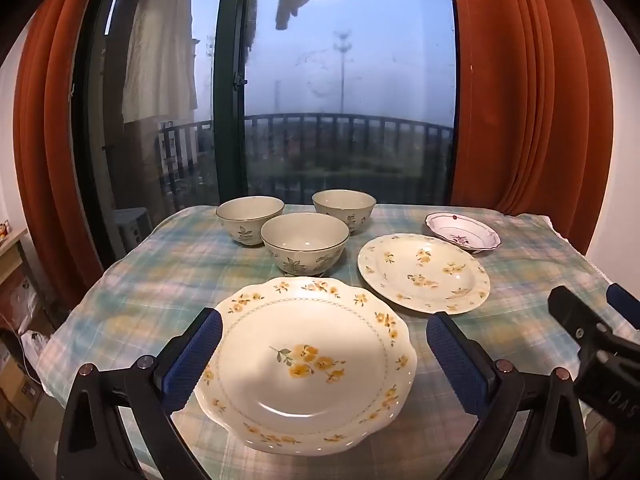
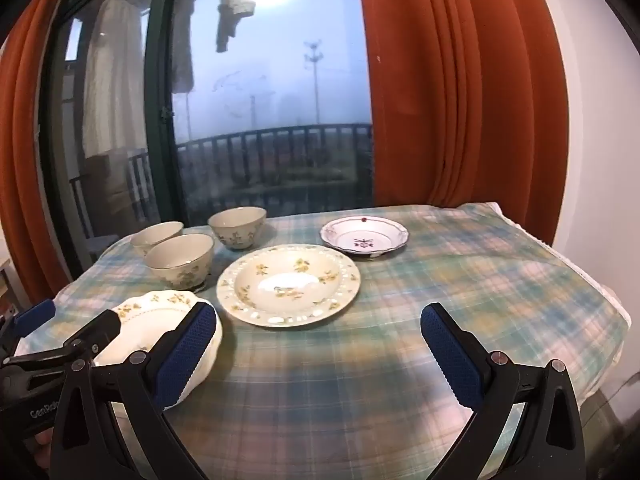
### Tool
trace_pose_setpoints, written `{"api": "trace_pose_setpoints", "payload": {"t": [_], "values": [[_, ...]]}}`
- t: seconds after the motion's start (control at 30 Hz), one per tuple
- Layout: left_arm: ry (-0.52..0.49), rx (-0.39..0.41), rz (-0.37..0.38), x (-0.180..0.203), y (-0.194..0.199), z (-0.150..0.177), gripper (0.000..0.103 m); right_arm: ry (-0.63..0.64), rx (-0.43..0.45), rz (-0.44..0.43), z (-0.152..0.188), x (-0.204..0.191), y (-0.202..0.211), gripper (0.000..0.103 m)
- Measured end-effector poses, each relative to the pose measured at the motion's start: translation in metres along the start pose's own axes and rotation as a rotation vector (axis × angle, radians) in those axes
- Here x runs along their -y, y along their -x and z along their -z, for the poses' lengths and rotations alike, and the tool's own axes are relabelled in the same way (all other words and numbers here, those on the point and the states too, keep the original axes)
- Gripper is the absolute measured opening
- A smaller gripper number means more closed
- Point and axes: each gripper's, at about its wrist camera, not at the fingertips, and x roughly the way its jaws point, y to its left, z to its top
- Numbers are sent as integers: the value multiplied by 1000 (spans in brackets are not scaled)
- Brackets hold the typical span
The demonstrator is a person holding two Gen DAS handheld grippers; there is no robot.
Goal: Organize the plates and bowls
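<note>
A large scalloped plate with yellow flowers (image 1: 308, 364) lies at the table's near edge, between the blue pads of my open left gripper (image 1: 322, 354). A round yellow-flowered plate (image 1: 424, 272) lies behind it to the right, and a small purple-patterned dish (image 1: 462, 232) lies further back. Three cream bowls (image 1: 304, 240) (image 1: 250, 212) (image 1: 344, 206) stand at the back left. My right gripper (image 2: 320, 348) is open and empty above bare cloth. In its view the round plate (image 2: 288, 284) is ahead, the small dish (image 2: 364, 234) behind it, the bowls (image 2: 180, 258) to the left and the scalloped plate (image 2: 160, 320) at lower left.
The table wears a plaid cloth (image 2: 460, 280) whose edges drop off on the right and near sides. A glass balcony door (image 1: 344, 100) and orange curtains (image 1: 528, 100) stand behind the table. My right gripper shows at the right edge of the left wrist view (image 1: 592, 328).
</note>
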Motion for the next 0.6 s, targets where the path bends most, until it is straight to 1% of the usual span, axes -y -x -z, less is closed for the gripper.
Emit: {"api": "trace_pose_setpoints", "payload": {"t": [0.1, 0.13, 0.17, 0.23, 0.33, 0.6], "values": [[-26, 18, -21, 10, 4, 0, 103, -5, -10, 16, -1, 5, -3, 103], [-26, 47, -15, 15, 10, 0, 103, 12, -19, 14, -2, 0, -6, 103], [-19, 44, -10, 14, 10, -1, 103, 28, 3, 19, 0, -9, -1, 103], [4, 36, 3, 13, 10, -2, 103, 36, 15, -8, 1, -5, 4, 103], [1, 29, 9, 11, 8, -4, 103, 9, -7, -28, 0, 3, 4, 103], [-5, 42, 10, 10, 13, -5, 103, 4, -7, -29, 0, 2, 5, 103]]}}
